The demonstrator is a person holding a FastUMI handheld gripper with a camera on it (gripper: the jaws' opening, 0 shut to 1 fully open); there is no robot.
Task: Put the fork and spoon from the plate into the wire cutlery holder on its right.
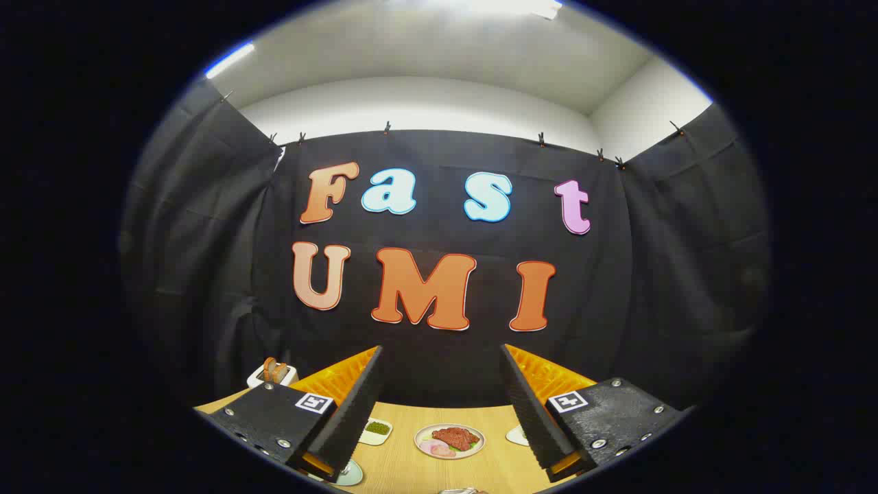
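The right finger (pixel 531 412) covers most of a small white dish (pixel 516 435), so its contents cannot be told. The left finger (pixel 346 418) hides part of a square dish of something green (pixel 376 430) (too small to identify) and a pale round dish (pixel 350 474). A whitish object (pixel 461 490) nearest the camera is cut off.

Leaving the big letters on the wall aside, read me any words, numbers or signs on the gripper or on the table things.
Gripper, fingers open with nothing between them: no words; each side bears a square black-and-white marker, a pattern and not text.
Plate of food, beyond the fingers: no text.
Green dish: no text.
Table: no text.
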